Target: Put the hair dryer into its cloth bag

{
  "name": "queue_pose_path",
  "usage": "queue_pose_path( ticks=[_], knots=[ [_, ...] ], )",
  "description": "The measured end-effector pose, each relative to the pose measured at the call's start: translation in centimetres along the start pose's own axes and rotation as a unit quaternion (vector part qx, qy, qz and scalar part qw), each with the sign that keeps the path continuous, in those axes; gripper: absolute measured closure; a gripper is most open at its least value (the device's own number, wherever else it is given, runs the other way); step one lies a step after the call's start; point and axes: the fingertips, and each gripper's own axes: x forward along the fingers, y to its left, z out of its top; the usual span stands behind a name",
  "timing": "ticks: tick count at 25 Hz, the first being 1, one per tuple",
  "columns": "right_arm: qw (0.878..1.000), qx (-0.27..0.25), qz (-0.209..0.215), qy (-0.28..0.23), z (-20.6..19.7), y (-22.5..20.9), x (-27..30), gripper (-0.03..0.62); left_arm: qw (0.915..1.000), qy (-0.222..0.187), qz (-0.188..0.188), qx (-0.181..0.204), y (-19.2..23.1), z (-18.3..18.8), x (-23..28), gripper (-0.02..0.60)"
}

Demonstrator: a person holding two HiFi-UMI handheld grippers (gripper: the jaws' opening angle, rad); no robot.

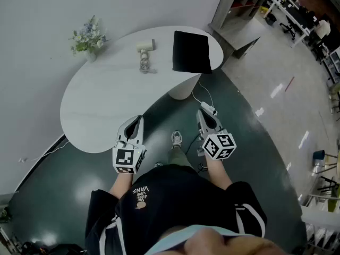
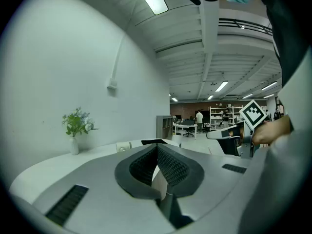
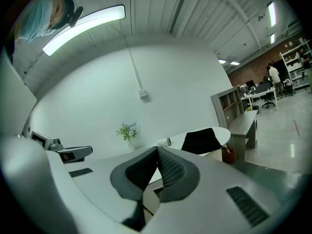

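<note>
The left tool and the right tool are held side by side at the near edge of the white worktop, well apart from the things on it. Each tool's jaws are seen pressed together, with nothing pinched between them. The hair dryer lies on the far part of the worktop, with its cord bundled just near of it. The black cloth bag is laid flat to its right, close but not touching. A vase of flowers stands at the far left.
</note>
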Motion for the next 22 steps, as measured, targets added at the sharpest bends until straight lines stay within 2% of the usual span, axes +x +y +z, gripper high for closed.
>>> queue_pose_path(
  ticks=[5,8,11,14,16,19,22],
  knots=[
    [1.000,0.009,0.000,-0.015,1.0,-1.6,1.4,0.549,0.9999,0.003,0.000,-0.012,0.3,0.1,2.2,0.561],
    [1.000,-0.004,0.000,-0.018,1.8,-3.0,3.3,0.548,0.9995,-0.013,-0.011,-0.025,0.6,0.9,4.3,0.560],
    [1.000,-0.026,-0.009,-0.003,2.4,-5.1,5.4,0.534,0.9994,-0.011,-0.016,-0.028,1.1,0.9,7.2,0.546],
    [0.999,-0.036,-0.020,0.009,2.9,-7.6,7.3,0.420,0.9991,0.009,-0.021,-0.036,1.2,0.8,10.4,0.465],
    [0.999,-0.038,-0.023,0.016,3.3,-9.3,8.5,0.405,0.9986,0.023,-0.019,-0.044,1.3,0.6,12.5,0.436],
    [0.998,-0.046,-0.021,0.029,3.9,-11.8,10.6,0.390,0.9980,0.022,-0.017,-0.057,1.8,0.2,15.7,0.382],
    [0.996,-0.071,-0.011,0.049,4.1,-14.0,12.9,0.382,0.9975,0.034,-0.003,-0.062,2.7,-0.3,18.7,0.336]
  ],
)
